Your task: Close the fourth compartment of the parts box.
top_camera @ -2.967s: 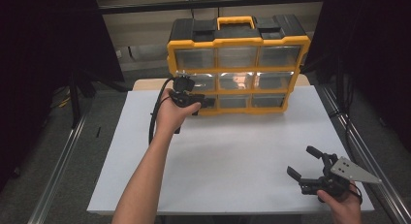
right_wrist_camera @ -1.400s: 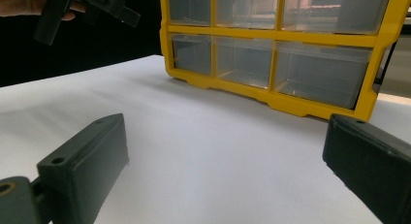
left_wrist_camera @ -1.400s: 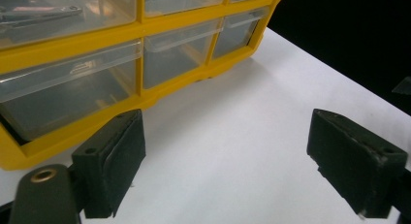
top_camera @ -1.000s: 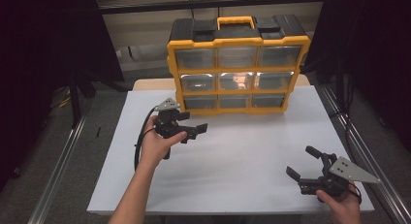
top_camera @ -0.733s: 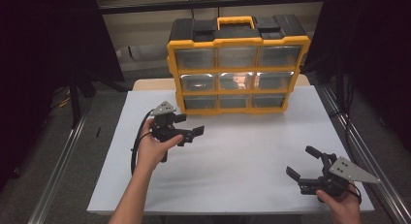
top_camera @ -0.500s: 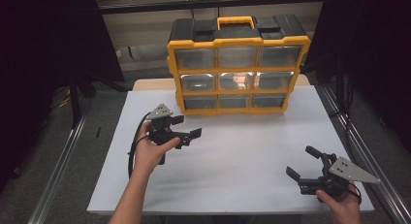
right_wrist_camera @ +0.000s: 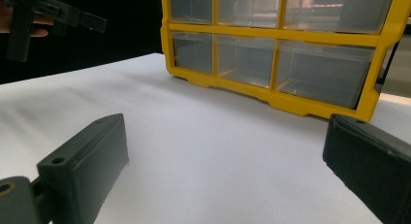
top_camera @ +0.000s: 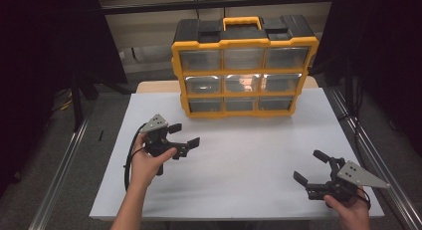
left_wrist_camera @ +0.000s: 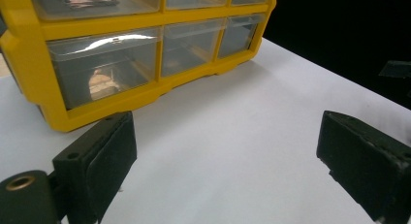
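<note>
Yellow-and-black drawer organizer (top_camera: 243, 68) upright at the far edge of the white table (top_camera: 239, 175), long axis running side to side, drawer fronts facing the near edge. Three rows of three clear drawers; black top with a yellow carry handle (top_camera: 241, 23) in the middle. No brand, label or writing readable on the organizer from any view. Small contents faintly visible in some drawers through the clear fronts, too blurred to identify.

Left gripper (top_camera: 181, 135) in front of the organizer and toward its left end, held above the table, jaws spread wide with nothing between them, pointing right and slightly toward the organizer. In the left gripper view, bottom-left drawer (left_wrist_camera: 104, 66) just beyond the left jaw, not touching.

Right gripper (top_camera: 311, 168) well in front of the organizer's right end, close to the table's near right corner, jaws parted and empty, aimed toward the organizer.

Wide stretch of bare white table between the organizer's front and both grippers. Metal rails (top_camera: 57, 185) alongside the table's left and right edges; dark surroundings beyond.
</note>
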